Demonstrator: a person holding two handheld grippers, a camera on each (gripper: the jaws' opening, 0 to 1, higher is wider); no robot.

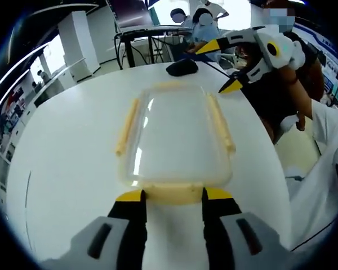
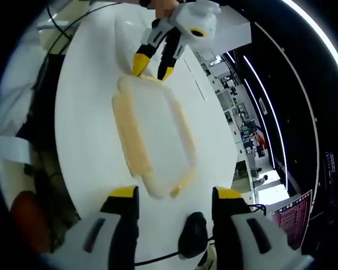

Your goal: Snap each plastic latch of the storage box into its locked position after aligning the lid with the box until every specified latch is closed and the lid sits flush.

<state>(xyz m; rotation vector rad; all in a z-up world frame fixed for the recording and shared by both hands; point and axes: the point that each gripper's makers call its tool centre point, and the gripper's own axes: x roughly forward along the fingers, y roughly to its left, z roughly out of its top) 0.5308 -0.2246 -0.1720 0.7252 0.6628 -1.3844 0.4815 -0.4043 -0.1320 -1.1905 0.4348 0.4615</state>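
The round white counter (image 1: 62,163) carries a clear rectangular plastic storage box (image 1: 174,143) with pale yellow latches, lying near its middle with bare surface open on both long sides. The left tool (image 1: 173,196) stands with its yellow-tipped jaws wide, either side of the box's near short-edge latch (image 1: 172,193), touching or just beside it. The right tool (image 2: 172,194) is spread wide above the far short end, apart from the box. A small black mouse (image 1: 182,67) lies near the counter's far edge.
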